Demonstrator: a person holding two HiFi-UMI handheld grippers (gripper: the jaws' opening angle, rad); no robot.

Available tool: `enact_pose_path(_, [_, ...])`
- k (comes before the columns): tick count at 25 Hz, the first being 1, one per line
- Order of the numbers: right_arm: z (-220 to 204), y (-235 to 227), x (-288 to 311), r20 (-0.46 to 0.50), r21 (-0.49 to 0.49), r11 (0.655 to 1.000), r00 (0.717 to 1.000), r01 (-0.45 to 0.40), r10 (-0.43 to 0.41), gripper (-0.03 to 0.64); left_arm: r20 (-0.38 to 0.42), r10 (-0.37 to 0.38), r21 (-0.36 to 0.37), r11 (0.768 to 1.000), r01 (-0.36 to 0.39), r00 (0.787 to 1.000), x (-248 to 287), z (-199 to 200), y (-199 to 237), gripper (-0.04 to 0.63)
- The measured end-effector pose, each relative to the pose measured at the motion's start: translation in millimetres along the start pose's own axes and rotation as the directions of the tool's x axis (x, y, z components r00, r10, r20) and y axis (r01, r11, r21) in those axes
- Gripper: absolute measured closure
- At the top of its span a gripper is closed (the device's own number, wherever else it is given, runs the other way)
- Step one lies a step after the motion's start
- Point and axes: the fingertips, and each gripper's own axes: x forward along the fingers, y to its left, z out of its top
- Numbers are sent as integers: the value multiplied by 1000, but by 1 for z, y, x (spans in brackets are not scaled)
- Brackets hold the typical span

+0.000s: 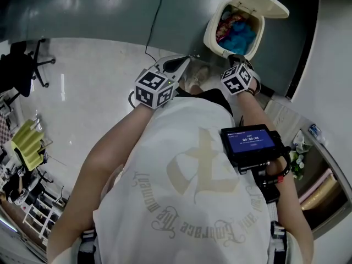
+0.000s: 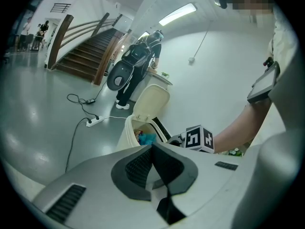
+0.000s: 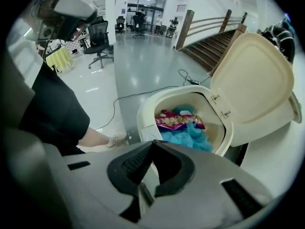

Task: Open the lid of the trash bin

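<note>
The cream trash bin stands on the floor at one o'clock in the head view. Its lid is swung up and open, with blue and pink rubbish inside. The right gripper hovers near its rim, fingers pressed together on nothing. The left gripper, off toward nine o'clock, is likewise closed and empty.

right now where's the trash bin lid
In the head view the lid stands open at upper right, hinged on the trash bin, beyond the right gripper.
</note>
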Motion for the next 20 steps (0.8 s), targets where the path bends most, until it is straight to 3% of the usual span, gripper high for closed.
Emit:
enact_pose_path(8, [8,-3,4,34,153,984,996,-87,82,612,0,-6,14,1000,6,1000,2,12,10,583])
enact_pose_path(15, [3,-10,-47,160,214,975,987,-55,21,612,29,-5,77,997,3,1000,-9,28,-24,583])
enact_pose_path(20, [3,-22,-73,242,321,946,970,-50,-31,612,30,-27,95,995,24,999,-2,37,-34,584])
